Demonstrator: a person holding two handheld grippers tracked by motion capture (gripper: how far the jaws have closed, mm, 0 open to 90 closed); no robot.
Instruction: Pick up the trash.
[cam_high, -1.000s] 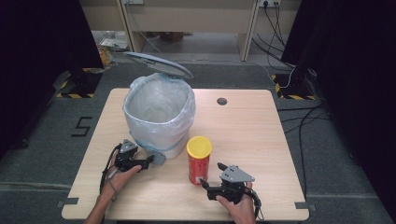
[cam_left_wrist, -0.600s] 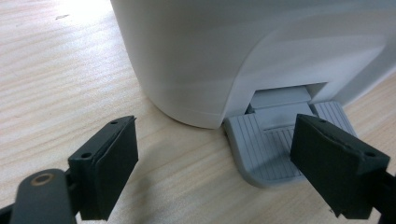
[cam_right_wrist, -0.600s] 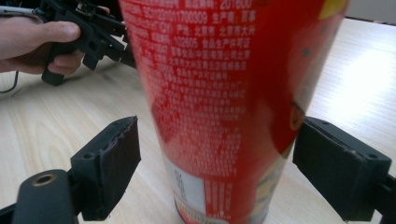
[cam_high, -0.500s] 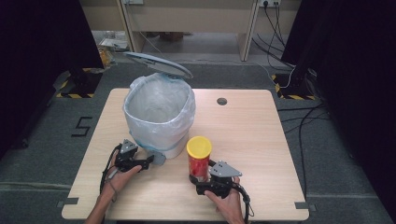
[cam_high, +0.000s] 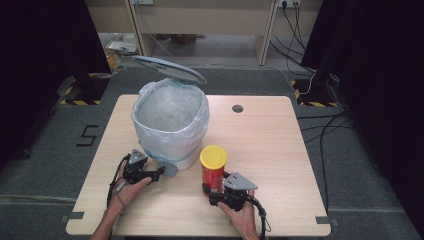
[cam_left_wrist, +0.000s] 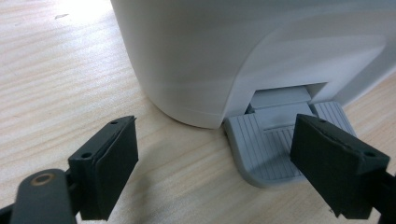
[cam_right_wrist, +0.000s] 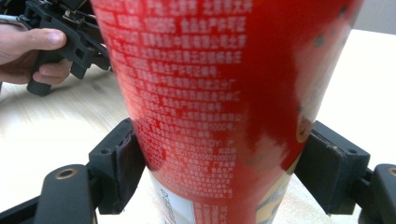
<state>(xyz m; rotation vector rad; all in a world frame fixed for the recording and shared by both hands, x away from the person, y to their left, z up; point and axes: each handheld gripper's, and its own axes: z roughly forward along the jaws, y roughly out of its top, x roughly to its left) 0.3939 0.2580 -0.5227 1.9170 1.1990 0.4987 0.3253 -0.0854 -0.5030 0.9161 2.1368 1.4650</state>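
Note:
A red can (cam_high: 213, 172) with a yellow lid stands upright on the table near the front edge. My right gripper (cam_high: 214, 189) is at its base, and in the right gripper view (cam_right_wrist: 219, 154) both jaws press against the red can (cam_right_wrist: 224, 70). A white pedal bin (cam_high: 170, 125) lined with a clear bag stands to the left, its grey lid (cam_high: 170, 70) raised. My left gripper (cam_high: 159, 174) is open at the bin's foot; in the left gripper view (cam_left_wrist: 222, 128) its right jaw sits over the grey pedal (cam_left_wrist: 275, 144).
The wooden table (cam_high: 280, 150) has a cable hole (cam_high: 237, 108) at the back and bare room to the right of the can. The left hand and its gripper (cam_right_wrist: 60, 32) appear behind the can in the right gripper view. Dark floor surrounds the table.
My right gripper has slid left and forward until its jaws close around the can's base. The left gripper, bin and lid have stayed put.

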